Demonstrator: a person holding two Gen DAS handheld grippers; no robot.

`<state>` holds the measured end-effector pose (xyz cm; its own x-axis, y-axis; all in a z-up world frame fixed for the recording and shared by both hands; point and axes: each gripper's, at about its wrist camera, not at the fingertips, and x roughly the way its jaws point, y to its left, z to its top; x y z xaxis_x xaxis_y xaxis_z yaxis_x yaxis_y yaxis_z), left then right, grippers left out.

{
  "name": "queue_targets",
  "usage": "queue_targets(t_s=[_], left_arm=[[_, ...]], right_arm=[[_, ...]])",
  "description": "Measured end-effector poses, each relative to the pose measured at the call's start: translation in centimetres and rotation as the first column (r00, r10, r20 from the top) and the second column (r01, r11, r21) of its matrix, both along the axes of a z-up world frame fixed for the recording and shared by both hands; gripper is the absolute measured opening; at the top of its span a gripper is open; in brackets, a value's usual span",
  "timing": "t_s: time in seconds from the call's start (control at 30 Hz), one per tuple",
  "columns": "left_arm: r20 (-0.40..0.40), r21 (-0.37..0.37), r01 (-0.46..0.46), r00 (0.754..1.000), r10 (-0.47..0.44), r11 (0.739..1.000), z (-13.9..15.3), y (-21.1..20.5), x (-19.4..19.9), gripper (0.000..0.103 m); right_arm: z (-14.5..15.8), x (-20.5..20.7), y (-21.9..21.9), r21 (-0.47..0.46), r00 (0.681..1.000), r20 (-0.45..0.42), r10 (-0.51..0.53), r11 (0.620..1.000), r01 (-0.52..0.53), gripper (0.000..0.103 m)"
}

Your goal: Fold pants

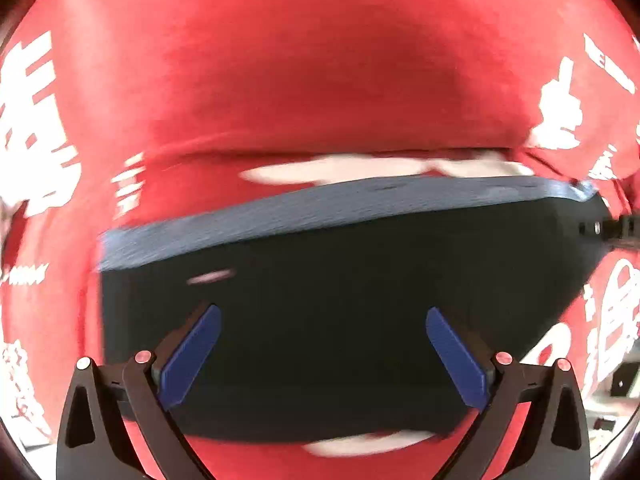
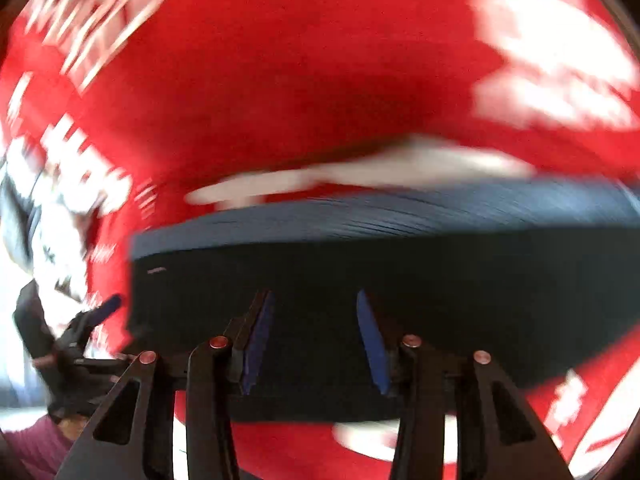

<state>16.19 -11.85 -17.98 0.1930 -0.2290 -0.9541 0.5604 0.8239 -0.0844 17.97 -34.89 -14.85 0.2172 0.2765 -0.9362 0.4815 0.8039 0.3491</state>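
Dark pants (image 1: 340,320) beneath both tongs

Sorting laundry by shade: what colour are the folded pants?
Dark, near black, with a bluish-grey upper edge: the pants, clearest in the left wrist view.

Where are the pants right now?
In both wrist views the dark pants lie folded on the red cloth, straight below each gripper, filling the lower middle.

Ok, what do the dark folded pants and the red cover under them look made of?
Pants: dark navy woven cloth, matte, possibly cotton twill; fine ribbed lines along the lighter folded edge, though blurred. Red cover: soft matte fabric with white print; it creases and sags.
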Motion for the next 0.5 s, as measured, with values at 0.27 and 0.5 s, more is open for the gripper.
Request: queue_targets(t_s=[0.27,0.5], left_arm=[[-0.091,0.093,0.032,0.996,-0.023,0.995,-5.0,-11.9,-3.9,0.103],[-0.040,0.165,0.041,0.999,-0.035,0.985,-6.0,-12.9,-5.1,0.103]], right_arm=[[-1.9,-17.1,-18.8,-0.017,0.841,-0.039,-0.539,0.842,0.539,0.047],[-5.6,-20.8,-27.2,0.084,0.733,0.018,-0.680,0.732,0.677,0.047]])
